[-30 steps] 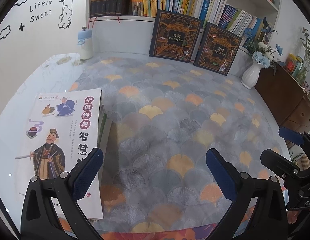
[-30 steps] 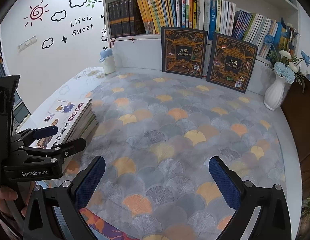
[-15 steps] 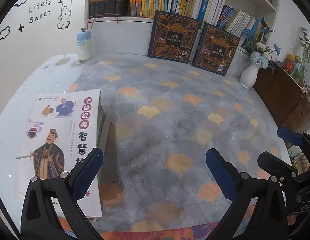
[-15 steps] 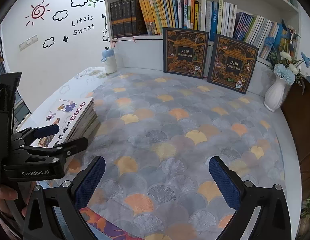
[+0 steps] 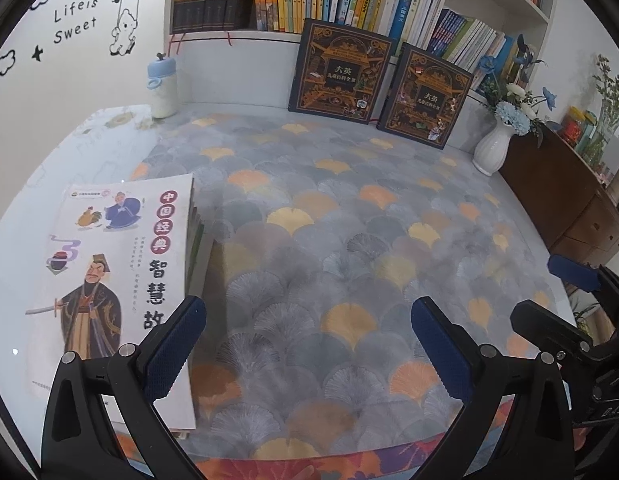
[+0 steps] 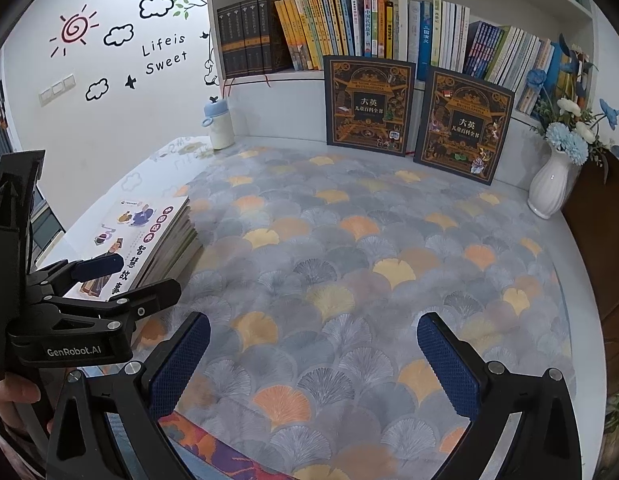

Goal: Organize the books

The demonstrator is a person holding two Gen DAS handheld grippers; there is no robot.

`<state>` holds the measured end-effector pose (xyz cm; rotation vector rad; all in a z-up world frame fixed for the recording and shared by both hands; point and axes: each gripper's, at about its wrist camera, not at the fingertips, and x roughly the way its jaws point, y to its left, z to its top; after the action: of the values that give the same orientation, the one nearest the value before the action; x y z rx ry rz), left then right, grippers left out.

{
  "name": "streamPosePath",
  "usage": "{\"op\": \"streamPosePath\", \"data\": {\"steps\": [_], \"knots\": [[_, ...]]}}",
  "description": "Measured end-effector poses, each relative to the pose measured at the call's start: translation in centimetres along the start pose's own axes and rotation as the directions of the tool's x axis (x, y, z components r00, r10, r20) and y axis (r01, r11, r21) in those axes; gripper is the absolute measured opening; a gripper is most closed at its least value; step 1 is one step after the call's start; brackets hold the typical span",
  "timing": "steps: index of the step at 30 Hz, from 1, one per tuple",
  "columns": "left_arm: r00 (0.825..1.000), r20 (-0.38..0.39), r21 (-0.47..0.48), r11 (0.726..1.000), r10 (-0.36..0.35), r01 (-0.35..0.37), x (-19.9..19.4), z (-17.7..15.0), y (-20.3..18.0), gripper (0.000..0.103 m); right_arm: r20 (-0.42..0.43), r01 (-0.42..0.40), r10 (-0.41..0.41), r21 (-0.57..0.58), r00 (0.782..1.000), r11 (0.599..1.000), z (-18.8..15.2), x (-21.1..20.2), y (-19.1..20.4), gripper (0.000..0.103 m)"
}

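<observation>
Fingers (image 5: 177, 344) spread wide on both grippers, left gripper (image 5: 309, 340) and right gripper (image 6: 313, 354) hover level above the patterned surface (image 6: 349, 240), beside stacked books (image 5: 121, 264).

A table covered by a grey cloth with orange and yellow fan shapes (image 5: 309, 216). Left of the fingers lies a stack of white illustrated books (image 5: 121, 264); far ahead stand a white bottle with blue lid (image 5: 162, 88), two dark ornate books (image 5: 337, 68) and a white ribbed vase (image 5: 491, 152).

Two dark upright books (image 6: 368, 106) (image 6: 465, 126), one flat stack (image 5: 125, 264) (volumes uncountable), one vase (image 6: 549, 184), one bottle (image 5: 162, 90).
</observation>
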<state>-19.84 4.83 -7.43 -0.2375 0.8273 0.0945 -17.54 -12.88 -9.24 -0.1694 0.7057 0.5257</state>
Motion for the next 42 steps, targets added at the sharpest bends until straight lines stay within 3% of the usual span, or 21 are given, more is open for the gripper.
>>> {"op": "streamPosePath", "data": {"steps": [7, 20, 29, 42], "knots": [[1.0, -0.006, 0.008, 1.0, 0.003, -0.003, 0.2, 0.0, -0.3, 0.102, 0.036, -0.029, 0.027, 0.035, 0.999, 0.999, 0.1, -0.8, -0.5, 0.103], [0.999, -0.041, 0.026, 1.0, -0.01, 0.011, 1.7, -0.2, -1.6, 0.102, 0.031, -0.002, 0.0, 0.071, 1.0, 0.997, -0.6, -1.1, -1.7, 0.103], [0.997, -0.058, 0.021, 0.998, 0.052, -0.051, 2.4, -0.4, -1.6, 0.102, 0.023, 0.0, -0.002, 0.084, 1.0, 0.996, -0.9, -0.9, -2.1, 0.103], [0.996, -0.077, 0.014, 0.999, 0.05, -0.049, 3.9, -0.9, -1.9, 0.102, 0.013, -0.001, 0.0, 0.085, 1.0, 0.996, -1.3, -0.7, -2.1, 0.103]]}}
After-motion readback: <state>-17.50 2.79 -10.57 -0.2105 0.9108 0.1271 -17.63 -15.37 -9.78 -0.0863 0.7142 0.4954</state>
